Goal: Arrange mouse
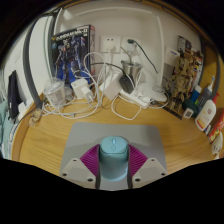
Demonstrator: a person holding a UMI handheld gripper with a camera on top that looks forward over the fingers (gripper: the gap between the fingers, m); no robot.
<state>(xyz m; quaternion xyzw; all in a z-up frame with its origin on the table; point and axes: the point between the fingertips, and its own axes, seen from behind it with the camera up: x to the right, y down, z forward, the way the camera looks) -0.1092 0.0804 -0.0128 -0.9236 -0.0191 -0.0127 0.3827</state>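
1. Hand-held gripper (113, 165): grey fingers with magenta pads (90, 160), seen at 6 o'clock. A teal, round-topped object (113, 150) sits between the pads; they appear to be closed on it, though contact on both sides is not clear.
2. Mouse: the teal object may be the mouse seen end-on; this cannot be confirmed. No other mouse is recognisable.
3. Table (45, 140): wooden surface, bare just ahead of the fingers.
4. White chargers and cables (125, 95): tangled cluster at 12 o'clock, beyond the fingers, against the wall.
5. Boxed figure package (70, 52): upright at 11 o'clock.
6. Small figure (185, 70): standing at 2 o'clock, bottles near it.
7. Risks, as judged: a loose grip could let the object slip onto the table; moving forward could snag cables or topple the figure.
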